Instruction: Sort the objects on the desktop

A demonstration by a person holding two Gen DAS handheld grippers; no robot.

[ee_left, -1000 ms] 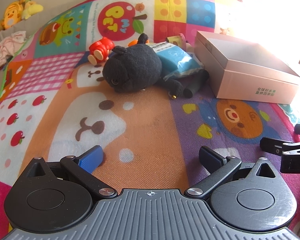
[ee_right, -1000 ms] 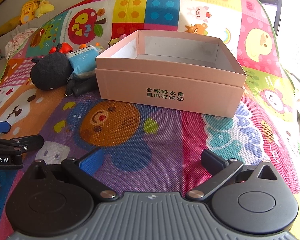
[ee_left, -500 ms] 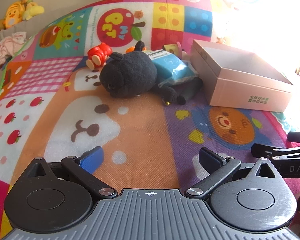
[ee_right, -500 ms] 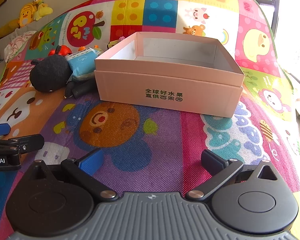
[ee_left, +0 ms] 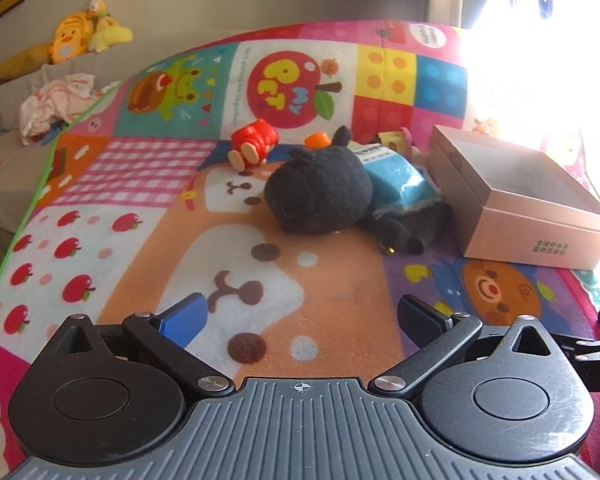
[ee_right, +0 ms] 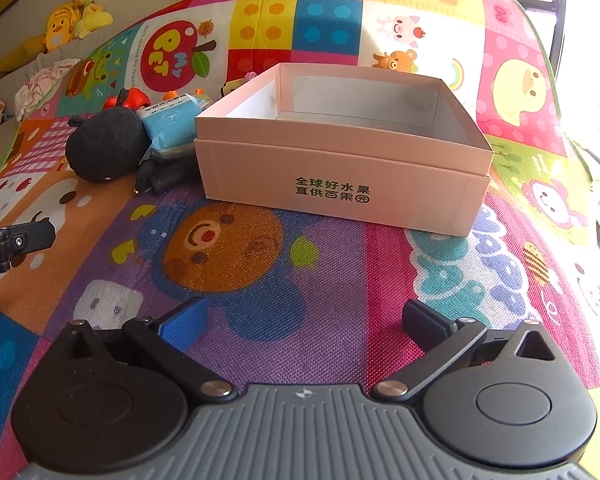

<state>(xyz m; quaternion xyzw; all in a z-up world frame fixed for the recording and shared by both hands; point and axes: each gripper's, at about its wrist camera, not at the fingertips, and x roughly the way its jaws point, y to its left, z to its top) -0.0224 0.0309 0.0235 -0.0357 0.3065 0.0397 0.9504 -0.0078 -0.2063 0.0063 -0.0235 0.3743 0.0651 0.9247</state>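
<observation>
Reaching for the first toy looked like the step in hand, since the pink box (ee_right: 342,184) stood empty toward the right side of the play mat (ee_left: 340,280) and nothing was yet held. Both tools were spread wide and empty: the left gripper (ee_left: 302,318) hung over the orange patch near the mat's front edge, the right gripper (ee_right: 304,320) over the purple patch in front of the box. The clutter lay bunched just left of the box, toward the middle of the mat: a black plush toy (ee_left: 320,196), a blue packet (ee_left: 396,178) resting against it, a red toy (ee_left: 254,146) behind, and a small orange piece (ee_left: 315,140) near the plush's ear. Doing it well probably meant starting with the plush, the nearest and softest thing, pinching deep into its body so it would not slip, then lifting clear over the box wall before letting go. The blue packet seemed crinkly and might slide. Green Chinese print on the box front read 全球好水果 直供百果园. An apple on the mat carried "MY PET". The packet's white label was too small to read
</observation>
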